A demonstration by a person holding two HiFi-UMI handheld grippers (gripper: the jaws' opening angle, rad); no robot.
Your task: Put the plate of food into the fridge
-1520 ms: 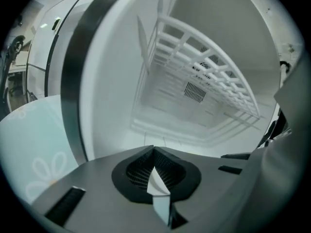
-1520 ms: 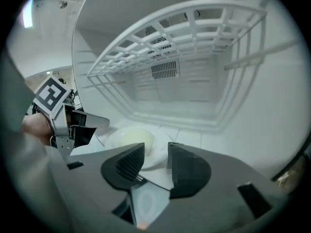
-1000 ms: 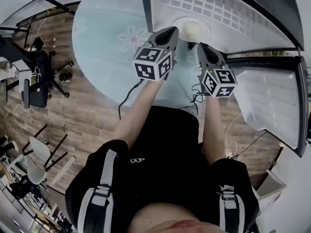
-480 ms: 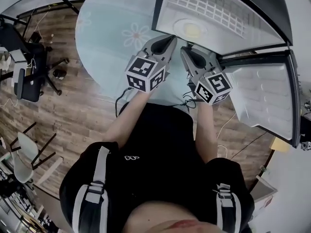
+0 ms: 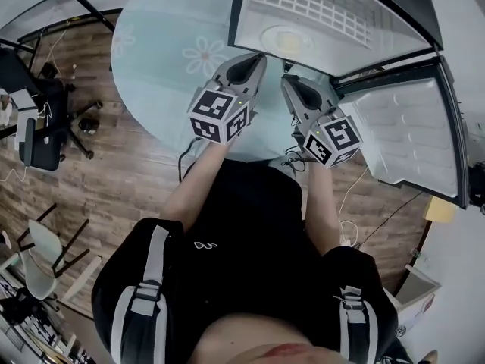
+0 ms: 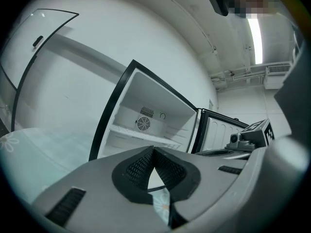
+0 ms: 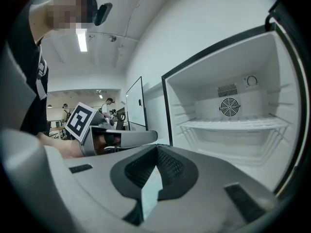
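Note:
A white plate with pale yellow food (image 5: 286, 38) sits on a wire shelf inside the open fridge (image 5: 333, 14) at the top of the head view. My left gripper (image 5: 258, 56) and right gripper (image 5: 286, 80) hang side by side just in front of the fridge opening, short of the plate. Both are shut with nothing between the jaws. The left gripper view shows its closed tips (image 6: 153, 149) aimed at the empty upper compartment (image 6: 146, 110). The right gripper view shows closed tips (image 7: 156, 147) before the fan-backed shelf (image 7: 233, 123). Neither gripper view shows the plate.
The fridge door (image 5: 409, 135) stands wide open at the right. A round pale-blue surface with flower prints (image 5: 167, 44) lies left of the fridge. An office chair (image 5: 34, 127) and white chairs (image 5: 42, 256) stand on the wooden floor at the left. Cables (image 5: 189, 154) trail from the grippers.
Both grippers have drawn back from the plate and the fridge shelf toward my body. The plate stays on the shelf.

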